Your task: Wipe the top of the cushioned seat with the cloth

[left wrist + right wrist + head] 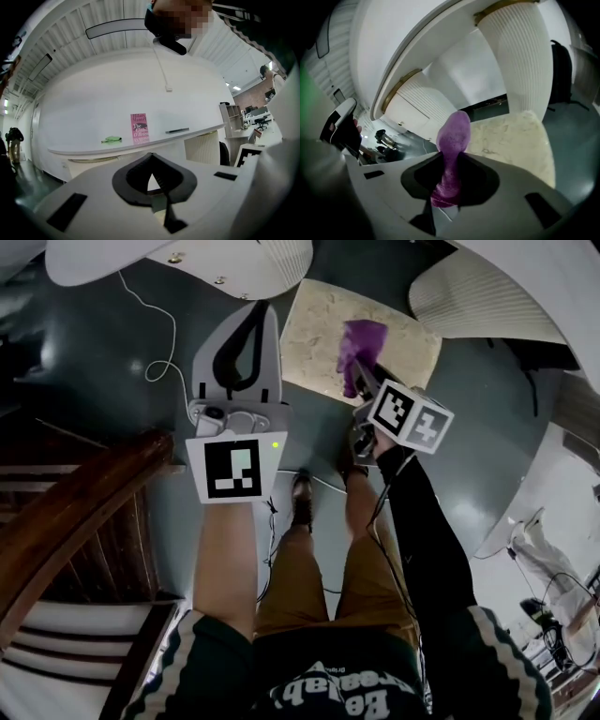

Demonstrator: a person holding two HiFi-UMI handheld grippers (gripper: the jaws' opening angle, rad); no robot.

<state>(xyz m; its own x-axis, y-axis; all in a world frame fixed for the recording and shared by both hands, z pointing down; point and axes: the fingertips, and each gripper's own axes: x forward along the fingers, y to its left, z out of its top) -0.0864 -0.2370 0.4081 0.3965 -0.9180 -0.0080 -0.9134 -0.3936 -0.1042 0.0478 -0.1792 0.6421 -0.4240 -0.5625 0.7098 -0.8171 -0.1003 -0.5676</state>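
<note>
The cushioned seat [314, 334] is a cream square pad low on the dark floor, ahead of the person's feet. A purple cloth [360, 345] hangs over its right half, pinched in my right gripper [366, 379], which is shut on it. In the right gripper view the cloth [453, 140] sticks up from between the jaws, with the seat [513, 140] just beyond. My left gripper [263, 310] is held up to the left of the seat, jaws shut with nothing in them. The left gripper [151, 155] faces away towards a white table.
White tables on ribbed pedestals [473, 296] stand around the seat, another tabletop [187, 263] at the far left. Wooden stairs [75, 512] rise at the left. A white cable [159, 343] lies on the floor. A pink book [139, 127] stands on the table.
</note>
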